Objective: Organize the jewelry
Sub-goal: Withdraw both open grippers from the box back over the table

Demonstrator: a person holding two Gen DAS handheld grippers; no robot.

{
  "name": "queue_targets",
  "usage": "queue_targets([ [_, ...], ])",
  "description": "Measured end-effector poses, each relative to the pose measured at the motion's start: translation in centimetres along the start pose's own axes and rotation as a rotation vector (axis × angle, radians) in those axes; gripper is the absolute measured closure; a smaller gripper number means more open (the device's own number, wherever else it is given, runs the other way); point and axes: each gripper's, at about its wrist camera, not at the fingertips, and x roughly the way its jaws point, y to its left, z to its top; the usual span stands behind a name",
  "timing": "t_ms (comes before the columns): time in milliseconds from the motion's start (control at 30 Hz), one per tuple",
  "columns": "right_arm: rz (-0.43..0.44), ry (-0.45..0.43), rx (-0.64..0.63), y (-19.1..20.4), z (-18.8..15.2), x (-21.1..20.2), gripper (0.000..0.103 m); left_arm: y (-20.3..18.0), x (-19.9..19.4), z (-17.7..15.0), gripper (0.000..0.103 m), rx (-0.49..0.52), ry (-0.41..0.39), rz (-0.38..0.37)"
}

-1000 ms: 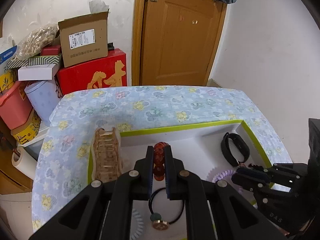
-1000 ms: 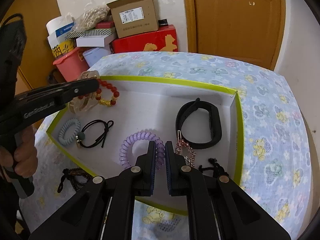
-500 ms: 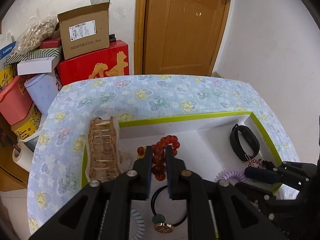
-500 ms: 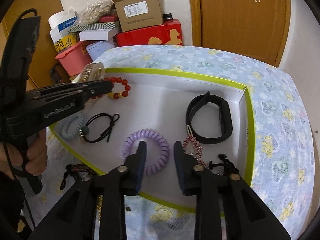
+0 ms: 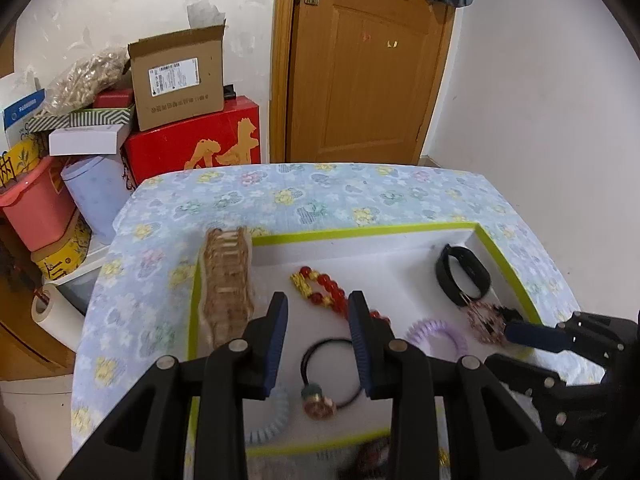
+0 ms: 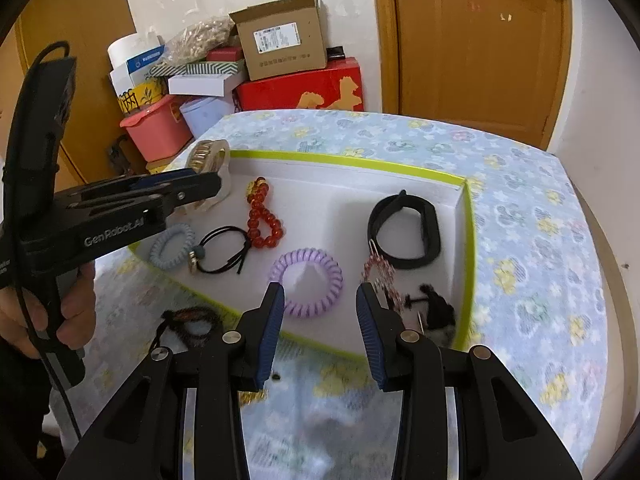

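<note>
Progress note, judged from the present layout. The white tray with lime-green rim sits on the bench under a floral cloth and already carries most of the jewelry. The red bead bracelet with gold charms lies loose on the tray floor near the left end, touching nothing that grips it. Beside it are the black hair tie with a round charm, the pale blue spiral hair tie, the purple spiral hair tie, the black wristband, a pink beaded piece and a small dark piece in the near right corner. A gold-link watch on its clear stand perches at the tray's far left corner. Left gripper: jaws spread wide, nothing between them, hovering above the bracelet and black tie. Right gripper: jaws equally wide apart, empty, poised over the near rim just short of the purple spiral. Outstanding: a dark braided cord bracelet lies on the cloth outside the near rim, and something blurred and dark shows at the bottom of the left view, unidentifiable. Estimate: task largely done; at least one piece remains outside the tray.
</note>
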Motion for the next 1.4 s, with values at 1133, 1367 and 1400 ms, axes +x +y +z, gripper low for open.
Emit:
queue_targets([
  [1133, 0.015, -0.105, 0.044, 4.2, -9.1, -10.8, 0.065, -0.9, -12.9, -11.2, 0.071, -0.051, -0.029, -0.015],
  [1367, 0.027, -0.095, 0.029, 4.7, -9.2, -10.5, 0.065, -1.1, -12.5, -11.2, 0.071, -0.045, -0.026, -0.027],
  [1400, 0.028, -0.093, 0.027, 4.7, -9.2, -10.4, 0.065, -1.2, -12.4, -11.1, 0.071, -0.044, -0.025, -0.027],
])
